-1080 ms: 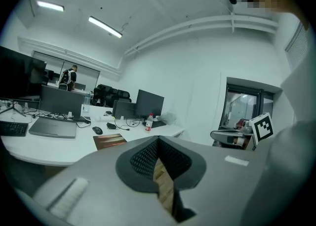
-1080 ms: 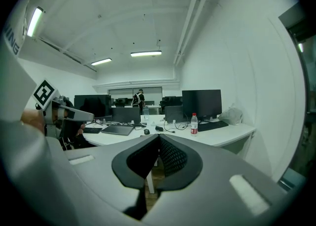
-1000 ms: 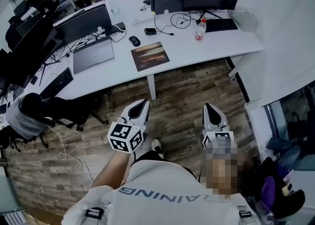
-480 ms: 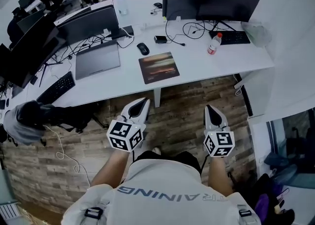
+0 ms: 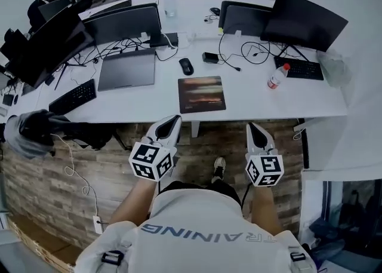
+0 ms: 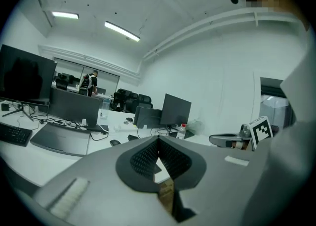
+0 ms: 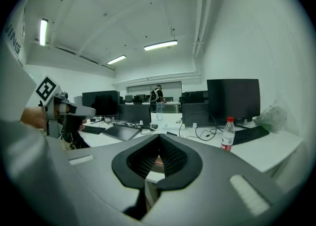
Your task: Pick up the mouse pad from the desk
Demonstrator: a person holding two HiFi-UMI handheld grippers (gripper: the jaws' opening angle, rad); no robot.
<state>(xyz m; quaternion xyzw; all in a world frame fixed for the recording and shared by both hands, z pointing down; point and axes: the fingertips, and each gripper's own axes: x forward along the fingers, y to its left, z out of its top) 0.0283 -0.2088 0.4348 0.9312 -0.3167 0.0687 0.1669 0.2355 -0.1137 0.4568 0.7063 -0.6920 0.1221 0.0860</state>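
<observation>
The mouse pad (image 5: pixel 202 94), dark with a blurred orange-brown print, lies flat near the front edge of the white desk (image 5: pixel 250 101) in the head view. Both grippers hang over the wooden floor just short of that edge, pointing at the desk. My left gripper (image 5: pixel 172 121) is below and left of the pad, its jaws closed together with nothing in them (image 6: pixel 158 140). My right gripper (image 5: pixel 253 127) is below and right of the pad, also shut and empty (image 7: pixel 159 136). Neither touches the pad.
Behind the pad are a black mouse (image 5: pixel 186 66), a small black box (image 5: pixel 209 57) and loose cables. A closed laptop (image 5: pixel 126 68) and keyboard (image 5: pixel 71 96) lie to the left, a red-capped bottle (image 5: pixel 275 77) and monitors (image 5: pixel 304 21) to the right. A chair with a grey garment (image 5: pixel 36 131) stands far left.
The person has stepped toward the desk: the pad and desk edge now lie much closer to both gripper tips. Both grippers stayed shut and empty.
</observation>
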